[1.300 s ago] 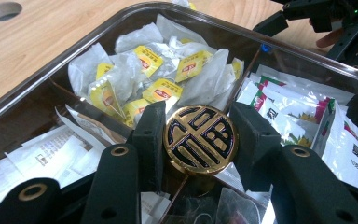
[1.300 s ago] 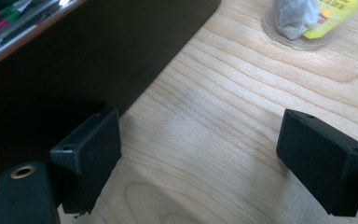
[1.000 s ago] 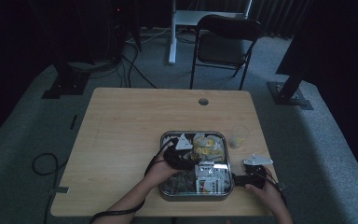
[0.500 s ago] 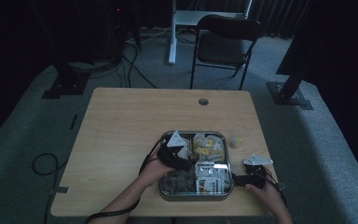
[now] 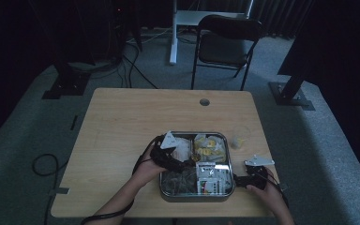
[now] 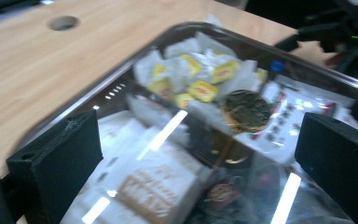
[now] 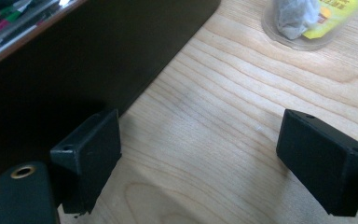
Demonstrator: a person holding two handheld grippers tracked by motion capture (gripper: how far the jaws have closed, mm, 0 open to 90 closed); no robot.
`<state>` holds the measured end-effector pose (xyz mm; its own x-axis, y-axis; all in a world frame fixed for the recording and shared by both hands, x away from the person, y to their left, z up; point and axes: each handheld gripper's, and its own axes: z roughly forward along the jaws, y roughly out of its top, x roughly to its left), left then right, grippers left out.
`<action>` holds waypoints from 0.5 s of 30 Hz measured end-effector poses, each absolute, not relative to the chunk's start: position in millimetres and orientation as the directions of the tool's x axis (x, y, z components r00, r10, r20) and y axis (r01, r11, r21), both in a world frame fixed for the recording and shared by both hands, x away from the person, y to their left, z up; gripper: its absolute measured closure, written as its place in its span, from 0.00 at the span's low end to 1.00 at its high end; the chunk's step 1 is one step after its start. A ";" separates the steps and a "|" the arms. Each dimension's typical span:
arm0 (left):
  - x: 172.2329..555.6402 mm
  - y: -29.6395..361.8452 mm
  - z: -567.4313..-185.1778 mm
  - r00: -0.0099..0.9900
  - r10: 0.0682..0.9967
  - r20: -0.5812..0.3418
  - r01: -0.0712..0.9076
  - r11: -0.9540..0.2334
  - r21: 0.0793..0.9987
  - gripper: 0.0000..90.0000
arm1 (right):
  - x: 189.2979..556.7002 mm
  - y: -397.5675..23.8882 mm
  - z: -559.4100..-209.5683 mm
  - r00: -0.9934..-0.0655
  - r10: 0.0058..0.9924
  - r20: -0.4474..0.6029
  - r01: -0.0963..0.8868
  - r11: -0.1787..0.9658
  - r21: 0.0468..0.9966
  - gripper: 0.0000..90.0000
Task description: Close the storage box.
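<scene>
Your left gripper [image 5: 180,161] hangs over the upper-left part of the shallow grey metal compartment tray [image 5: 161,187], low in the centre of the high view, and its fingers [image 6: 58,156] have just been opening: they now stand wide with nothing between them. Through them you see the white and yellow tea-bag sachets [image 6: 193,77] at the top centre of the left gripper view, a dark round foil-wrapped disc [image 6: 247,109] just right of them, and pale paper packets [image 6: 161,186] below. Your right gripper [image 5: 236,179] rests on the light wooden tabletop [image 5: 122,126] just beside the tray's right wall, fingers [image 7: 86,149] spread wide and empty. A clear plastic cup holding a tea bag [image 7: 307,18] stands at the upper right of the right gripper view. I'd judge the risk lies here: close over that loose heap and you may catch two sachets, or nudge the tray toward the tabletop edge.
</scene>
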<state>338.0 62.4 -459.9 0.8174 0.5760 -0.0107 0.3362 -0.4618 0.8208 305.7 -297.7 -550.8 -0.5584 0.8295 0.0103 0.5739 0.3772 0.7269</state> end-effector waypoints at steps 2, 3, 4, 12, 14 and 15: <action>339.0 69.0 -461.3 0.811 0.585 -0.014 0.338 -0.449 0.827 0.01 | 305.7 -297.6 -550.8 -0.558 0.830 0.011 0.574 0.377 0.727 0.15; 339.6 71.8 -462.2 0.808 0.589 -0.014 0.341 -0.449 0.826 0.01 | 305.7 -297.6 -550.8 -0.558 0.830 0.010 0.575 0.377 0.727 0.15; 340.0 74.7 -463.2 0.807 0.591 -0.014 0.343 -0.448 0.826 0.01 | 305.7 -297.6 -550.8 -0.558 0.830 0.010 0.574 0.377 0.726 0.15; 341.2 96.8 -469.1 0.790 0.613 -0.019 0.361 -0.439 0.823 0.01 | 305.7 -297.6 -550.8 -0.558 0.830 0.009 0.574 0.378 0.726 0.15; 340.4 101.5 -469.9 0.786 0.618 -0.017 0.361 -0.436 0.824 0.01 | 305.7 -297.6 -550.8 -0.558 0.830 0.009 0.574 0.378 0.726 0.15; 340.0 104.3 -470.1 0.785 0.620 -0.010 0.359 -0.441 0.823 0.01 | 305.7 -297.6 -550.8 -0.558 0.830 0.009 0.574 0.378 0.726 0.15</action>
<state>340.0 104.3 -470.1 0.7846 0.6199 -0.0104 0.3591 -0.4407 0.8227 305.7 -297.6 -550.8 -0.5581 0.8297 0.0093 0.5741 0.3781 0.7263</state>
